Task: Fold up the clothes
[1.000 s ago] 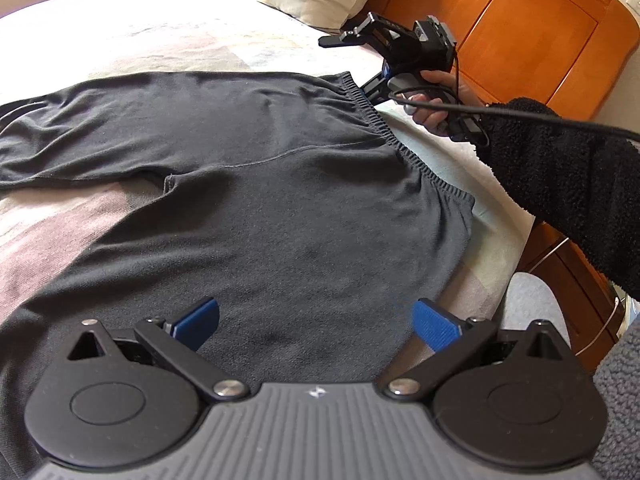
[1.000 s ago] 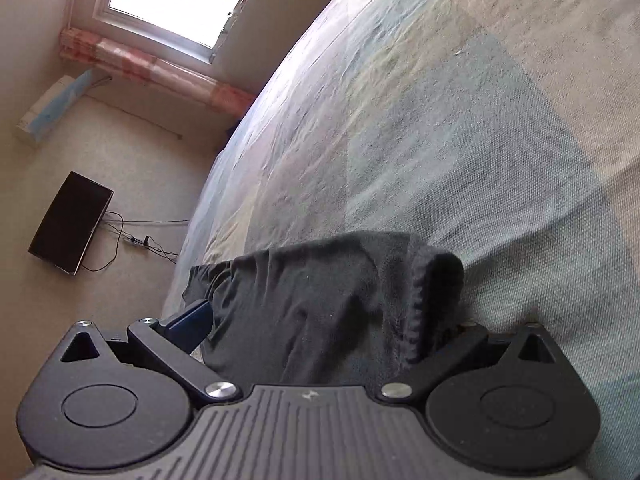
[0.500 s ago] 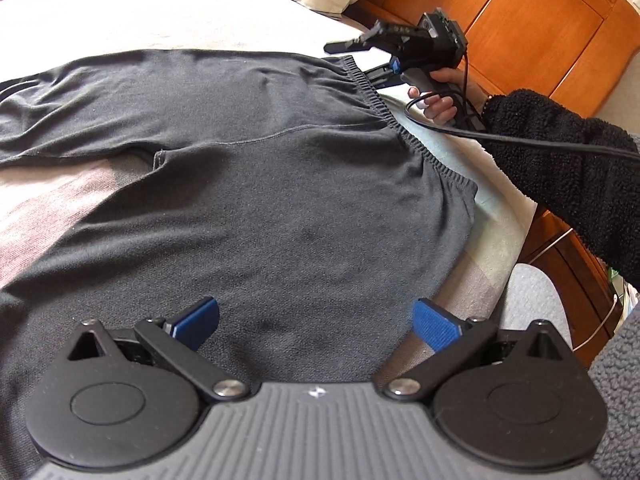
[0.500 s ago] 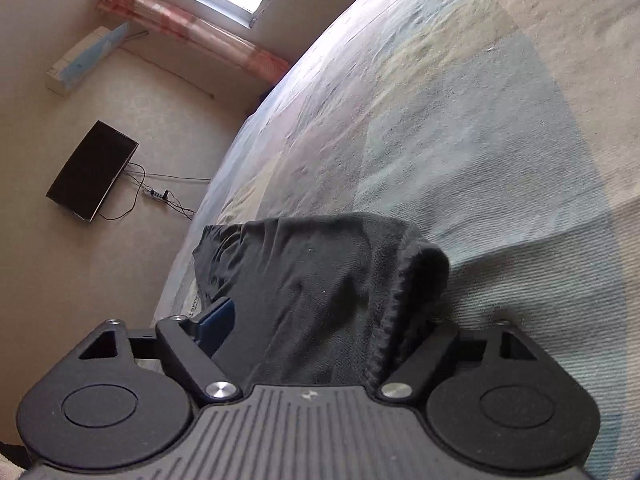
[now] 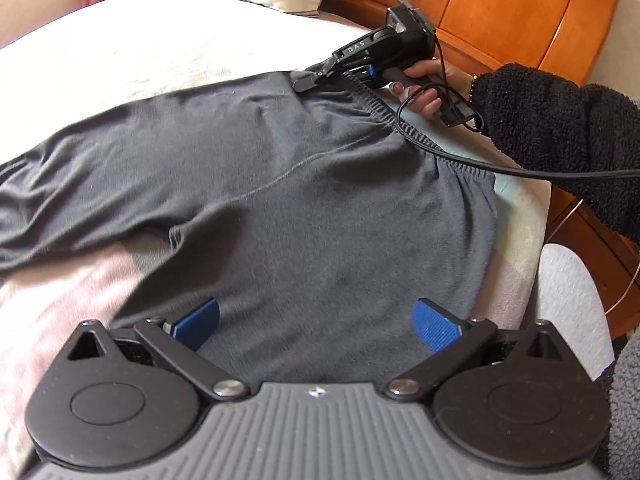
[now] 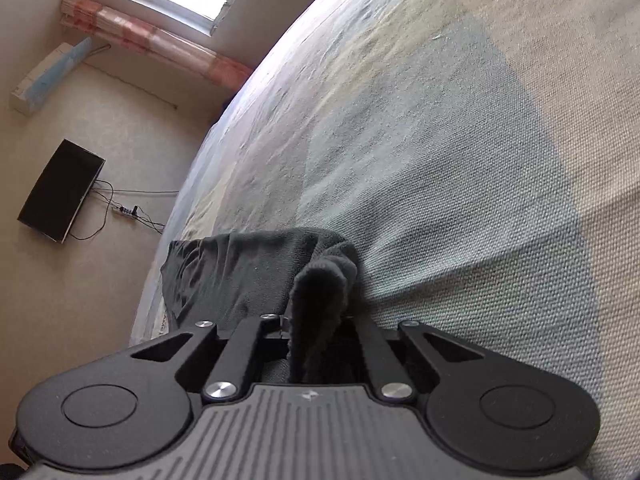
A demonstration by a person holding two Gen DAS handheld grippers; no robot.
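Dark grey trousers (image 5: 304, 200) are lying spread flat across the bed (image 5: 140, 60), waistband toward the wooden headboard (image 5: 500, 12) and legs running off to the left of the left wrist view. The right gripper (image 5: 308, 82), wide apart a second ago with the waistband corner lying loosely between its fingers, is now pinching that corner: in the right wrist view the fingers are drawn together and a ridge of ribbed cloth (image 6: 320, 312) is standing up squeezed between them. The person's hand (image 5: 424, 88) is gripping its handle, a black fleece sleeve (image 5: 560, 132) behind it. The left gripper (image 5: 316, 320) is hovering over the near hip of the trousers with its blue pads (image 5: 198, 318) wide apart and nothing between them, as before; its view is now tilted and slightly nearer the waistband.
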